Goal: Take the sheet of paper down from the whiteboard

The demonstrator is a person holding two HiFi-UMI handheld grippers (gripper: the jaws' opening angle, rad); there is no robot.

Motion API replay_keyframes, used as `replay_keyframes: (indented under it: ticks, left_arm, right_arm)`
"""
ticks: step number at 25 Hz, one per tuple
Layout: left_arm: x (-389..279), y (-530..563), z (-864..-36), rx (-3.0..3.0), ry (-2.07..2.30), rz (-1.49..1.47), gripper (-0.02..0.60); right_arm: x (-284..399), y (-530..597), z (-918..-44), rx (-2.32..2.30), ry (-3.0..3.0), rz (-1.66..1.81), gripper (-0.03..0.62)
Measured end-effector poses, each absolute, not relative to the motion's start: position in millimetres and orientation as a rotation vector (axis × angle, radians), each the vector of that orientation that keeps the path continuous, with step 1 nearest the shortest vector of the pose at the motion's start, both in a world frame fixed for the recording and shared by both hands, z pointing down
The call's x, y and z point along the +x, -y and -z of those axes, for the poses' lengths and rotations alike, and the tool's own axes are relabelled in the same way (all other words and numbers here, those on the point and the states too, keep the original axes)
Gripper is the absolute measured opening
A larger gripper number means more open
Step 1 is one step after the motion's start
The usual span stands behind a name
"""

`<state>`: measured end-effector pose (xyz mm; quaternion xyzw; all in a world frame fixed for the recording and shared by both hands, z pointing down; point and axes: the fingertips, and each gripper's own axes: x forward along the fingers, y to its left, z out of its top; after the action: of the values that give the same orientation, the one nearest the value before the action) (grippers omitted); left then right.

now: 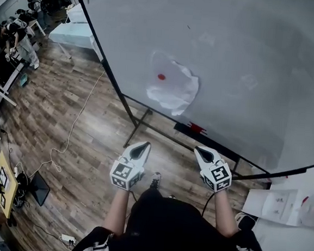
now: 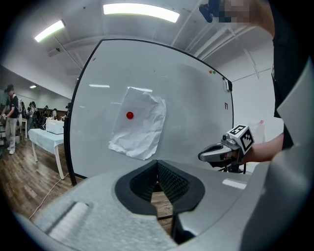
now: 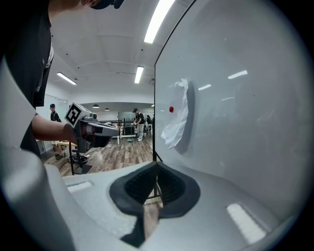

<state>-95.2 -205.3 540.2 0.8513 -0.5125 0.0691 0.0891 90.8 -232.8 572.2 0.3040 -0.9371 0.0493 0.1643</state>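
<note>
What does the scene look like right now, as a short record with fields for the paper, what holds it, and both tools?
sheet of paper: white, crumpled, hanging on the whiteboard
fastening: one red magnet near the sheet's upper left
left tool: jaws together, empty, apart from the board
right tool: jaws together, empty, apart from the board
task state: paper not yet taken down
</note>
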Motion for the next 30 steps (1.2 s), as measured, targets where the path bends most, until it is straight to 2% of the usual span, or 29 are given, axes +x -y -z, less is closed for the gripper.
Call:
replay_keyframes:
  ticks: [17,30]
  left_arm:
    - [-108.6,317.4,-531.8,2.699,1.285,-0.174,0.011]
    - [-157.6,356.2,-538.3,2.733,1.228,-0.148,0.011]
  right_arm:
    - [73.4,305.0,-561.7,1.121,2.596,-0.162,0.005]
    - [38.3,328.4,-573.8,1.238,2.540,-0.178,0.005]
